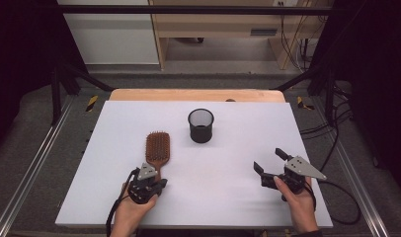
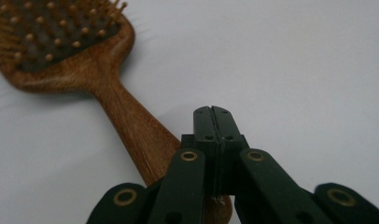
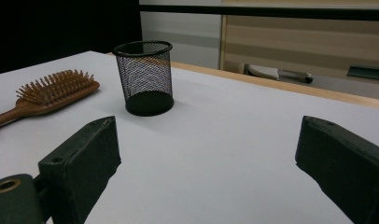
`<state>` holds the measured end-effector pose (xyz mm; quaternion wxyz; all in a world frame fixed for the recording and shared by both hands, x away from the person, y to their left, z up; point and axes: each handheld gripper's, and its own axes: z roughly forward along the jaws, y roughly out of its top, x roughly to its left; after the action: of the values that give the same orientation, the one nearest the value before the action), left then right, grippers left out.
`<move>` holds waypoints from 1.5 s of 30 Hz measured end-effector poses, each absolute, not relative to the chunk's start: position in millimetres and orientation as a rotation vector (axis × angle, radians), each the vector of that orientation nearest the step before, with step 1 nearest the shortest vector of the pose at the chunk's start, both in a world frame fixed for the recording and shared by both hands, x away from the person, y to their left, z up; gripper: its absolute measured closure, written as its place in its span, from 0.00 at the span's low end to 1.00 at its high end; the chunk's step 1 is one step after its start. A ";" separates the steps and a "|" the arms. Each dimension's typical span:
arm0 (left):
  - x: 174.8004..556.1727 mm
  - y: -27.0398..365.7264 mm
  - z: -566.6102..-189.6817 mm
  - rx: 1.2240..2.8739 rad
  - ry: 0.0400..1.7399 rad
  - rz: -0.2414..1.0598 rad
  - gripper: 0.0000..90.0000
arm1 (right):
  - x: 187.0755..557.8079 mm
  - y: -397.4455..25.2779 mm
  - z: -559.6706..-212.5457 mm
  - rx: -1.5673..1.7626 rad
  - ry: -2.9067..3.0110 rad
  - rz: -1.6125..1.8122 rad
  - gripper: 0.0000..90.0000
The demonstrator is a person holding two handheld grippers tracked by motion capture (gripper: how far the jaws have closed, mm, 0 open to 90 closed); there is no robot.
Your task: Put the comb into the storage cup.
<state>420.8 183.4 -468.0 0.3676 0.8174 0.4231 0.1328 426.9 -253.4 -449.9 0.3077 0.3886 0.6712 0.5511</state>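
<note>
We see a wide bench [image 1: 228,197] with a smooth, matte white top and a strip of pale wood along its far edge. On it, left of centre, lies the hairbrush [image 1: 157,150], a paddle shape in warm reddish-brown wood with visible grain, its rounded-rectangular head carrying a dark cushion studded with wooden pins that face up. Its long axis runs near to far: the head points away from us toward the far edge and the tapered handle comes back toward the person's left hand. Behind it and a little to the right stands the mesh cup [image 1: 201,125], an upright black wire-mesh cylinder with a solid rim and an open mouth, apart from the brush. We can read no label or writing on either. The left tongs [image 2: 212,112], black plastic with brass-coloured rivets, are pressed together, tips meeting just beside the handle's near end and holding nothing. The right tongs [image 1: 270,162], the same make with a grey three-cornered plate, are spread wide over bare bench, well apart from both things.
</note>
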 end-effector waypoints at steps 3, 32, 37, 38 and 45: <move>420.0 193.1 -469.0 2.103 1.111 0.345 1.00 | 426.9 -253.6 -449.6 1.023 1.775 1.459 0.08; 432.9 239.0 -465.1 2.117 1.176 0.461 1.00 | 427.2 -251.3 -450.5 1.017 1.791 1.456 0.07; 435.6 241.5 -466.7 2.132 1.174 0.472 1.00 | 427.3 -251.1 -450.8 1.019 1.795 1.457 0.07; 436.5 242.4 -467.1 2.132 1.175 0.473 1.00 | 427.5 -251.1 -451.1 1.019 1.798 1.457 0.07; 440.4 247.7 -468.5 2.122 1.183 0.495 1.00 | 428.1 -250.4 -451.7 1.012 1.804 1.454 0.07</move>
<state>440.4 247.7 -468.5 0.3254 0.8093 0.4511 0.1888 428.1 -250.4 -451.7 0.3018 0.3817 0.6801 0.5483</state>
